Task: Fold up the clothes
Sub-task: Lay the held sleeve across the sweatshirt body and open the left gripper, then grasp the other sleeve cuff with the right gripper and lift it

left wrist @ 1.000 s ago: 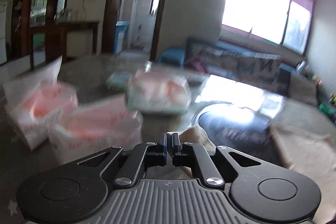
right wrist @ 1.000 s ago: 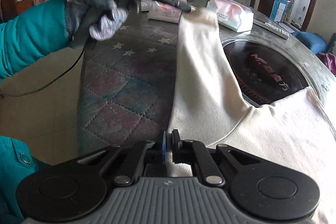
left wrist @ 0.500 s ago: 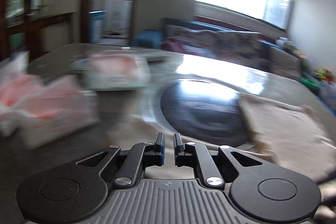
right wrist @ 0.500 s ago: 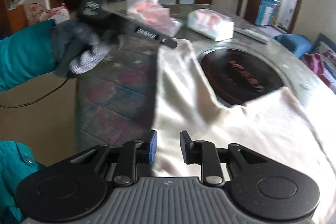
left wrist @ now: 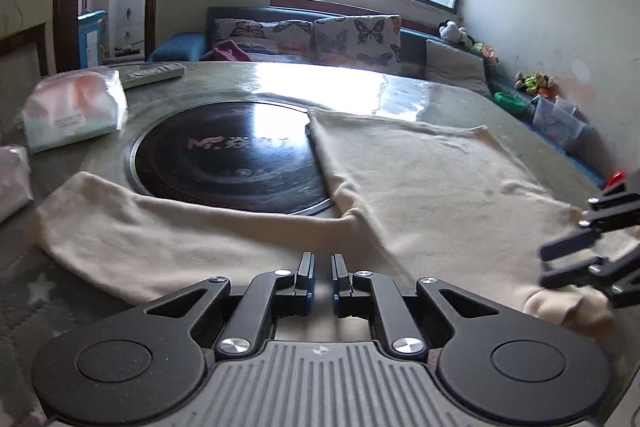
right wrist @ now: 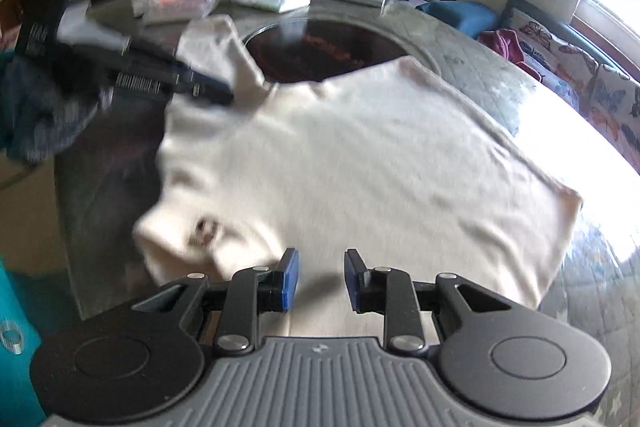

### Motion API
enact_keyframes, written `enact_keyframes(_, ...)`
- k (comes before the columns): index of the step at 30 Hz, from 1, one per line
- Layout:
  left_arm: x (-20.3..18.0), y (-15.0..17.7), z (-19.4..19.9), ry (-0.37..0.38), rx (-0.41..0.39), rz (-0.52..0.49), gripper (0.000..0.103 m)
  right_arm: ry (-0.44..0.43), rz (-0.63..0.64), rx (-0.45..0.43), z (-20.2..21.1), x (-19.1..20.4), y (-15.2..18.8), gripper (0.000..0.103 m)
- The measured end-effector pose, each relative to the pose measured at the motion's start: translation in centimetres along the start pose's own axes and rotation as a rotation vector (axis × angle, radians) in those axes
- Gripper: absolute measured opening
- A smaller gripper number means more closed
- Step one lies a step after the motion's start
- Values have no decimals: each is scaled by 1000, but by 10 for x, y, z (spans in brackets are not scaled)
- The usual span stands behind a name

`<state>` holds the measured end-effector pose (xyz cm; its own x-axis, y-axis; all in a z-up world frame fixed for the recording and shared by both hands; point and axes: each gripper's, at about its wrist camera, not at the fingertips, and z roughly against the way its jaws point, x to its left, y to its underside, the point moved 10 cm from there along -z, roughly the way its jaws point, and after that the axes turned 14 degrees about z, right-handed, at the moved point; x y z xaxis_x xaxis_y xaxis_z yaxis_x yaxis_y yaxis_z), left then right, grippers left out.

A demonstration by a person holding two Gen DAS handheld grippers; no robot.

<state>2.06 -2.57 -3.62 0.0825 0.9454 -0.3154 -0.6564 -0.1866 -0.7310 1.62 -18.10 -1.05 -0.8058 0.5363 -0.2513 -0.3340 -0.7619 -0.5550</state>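
Left wrist view: your left gripper [left wrist: 322, 279] has its jaws parted by a narrow gap, nothing between them. The cream shirt [left wrist: 420, 187] lies flat on the table [left wrist: 400, 87] right under and ahead of the jaws; its sleeve [left wrist: 132, 223] runs off to the left of them, along the near edge of the black round hotplate [left wrist: 228, 155]. Tissue pack [left wrist: 72, 111] is far left. Your right gripper [left wrist: 576, 259] shows at the right edge, over the shirt's neck end.

Right wrist view: your right gripper [right wrist: 322, 281] is released, jaws wide apart and empty, over the shirt [right wrist: 340, 155]. The collar [right wrist: 204, 227] is just left of the jaws. Your left gripper [right wrist: 200, 87] is up-left, blurred, at the sleeve [right wrist: 216, 43].
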Motion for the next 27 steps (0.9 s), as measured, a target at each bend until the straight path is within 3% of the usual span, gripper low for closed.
enact_keyframes(7, -4, -12, 5, -38, 3, -23, 10, 28, 47, -31, 14, 10, 9, 25)
enact_keyframes(13, -65, -17, 3, 80, 7, -99, 10, 52, 86, -45, 24, 25, 14, 24)
enact_keyframes(21, -146, 18, -14, 217, 42, -254, 10, 77, 50, -75, 40, 34, 23, 24)
enact_keyframes(27, -159, 55, -14, 250, 69, -320, 10, 76, -39, -83, 50, 31, 38, 24)
